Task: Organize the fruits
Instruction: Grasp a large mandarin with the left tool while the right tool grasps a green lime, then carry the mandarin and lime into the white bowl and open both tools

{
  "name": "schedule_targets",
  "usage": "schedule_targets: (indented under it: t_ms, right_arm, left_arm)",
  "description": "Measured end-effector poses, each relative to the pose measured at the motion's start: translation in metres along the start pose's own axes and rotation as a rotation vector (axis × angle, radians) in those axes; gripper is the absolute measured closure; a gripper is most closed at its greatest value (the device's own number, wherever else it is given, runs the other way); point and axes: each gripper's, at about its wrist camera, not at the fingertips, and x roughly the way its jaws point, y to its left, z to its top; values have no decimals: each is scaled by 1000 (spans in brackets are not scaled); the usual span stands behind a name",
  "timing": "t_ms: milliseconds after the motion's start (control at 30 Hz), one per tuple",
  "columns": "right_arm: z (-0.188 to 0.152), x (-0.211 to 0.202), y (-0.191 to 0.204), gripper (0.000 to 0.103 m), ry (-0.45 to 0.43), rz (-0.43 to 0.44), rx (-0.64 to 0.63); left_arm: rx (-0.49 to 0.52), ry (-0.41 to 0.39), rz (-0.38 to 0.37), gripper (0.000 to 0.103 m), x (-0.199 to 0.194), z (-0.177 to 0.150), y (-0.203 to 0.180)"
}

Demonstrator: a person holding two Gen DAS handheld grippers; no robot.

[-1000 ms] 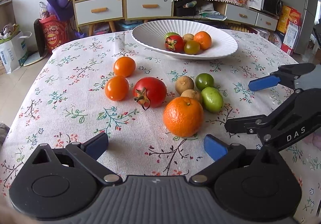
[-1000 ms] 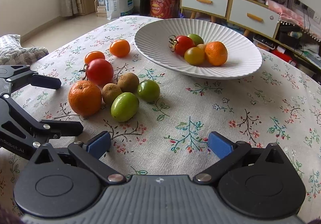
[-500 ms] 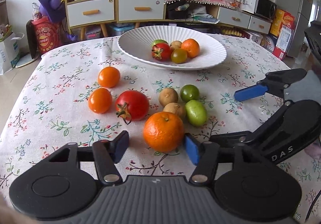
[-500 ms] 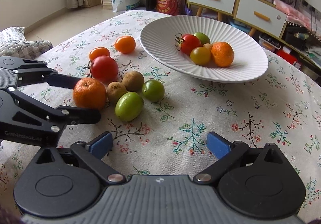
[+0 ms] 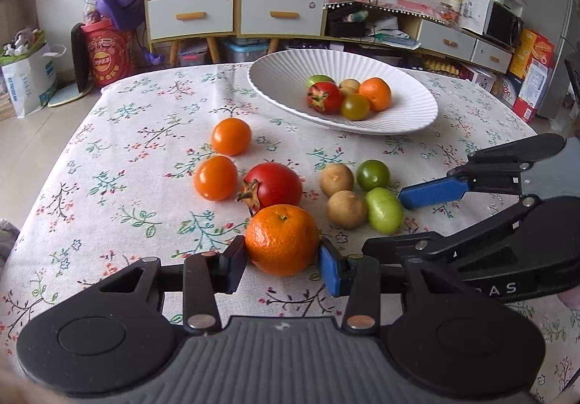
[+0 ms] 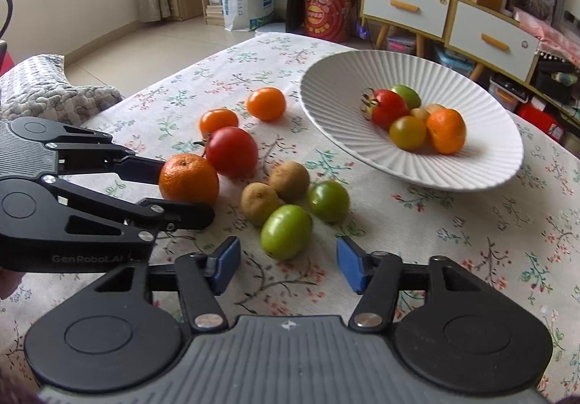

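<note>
The left gripper is closing, pads touching the dimpled mandarin. The right gripper is closing, pads clear of the glossy green fruit.

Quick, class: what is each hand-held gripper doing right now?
Left hand-held gripper: closing on the mandarin, pads touching it.
Right hand-held gripper: closing around the green fruit, not yet touching.
</note>
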Motion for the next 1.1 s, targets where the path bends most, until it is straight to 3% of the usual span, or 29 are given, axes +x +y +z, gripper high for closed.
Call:
schedule_targets:
  t_ms: [300, 1100]
  right_arm:
    - [6, 2, 5, 79, -10, -7, 9]
    - [-7, -29, -31, 79, -45, -38, 83]
  left_arm:
    - [-1, 5, -2, 64, -2, -1, 3]
    - [16, -19, -33, 64, -4, 13, -16]
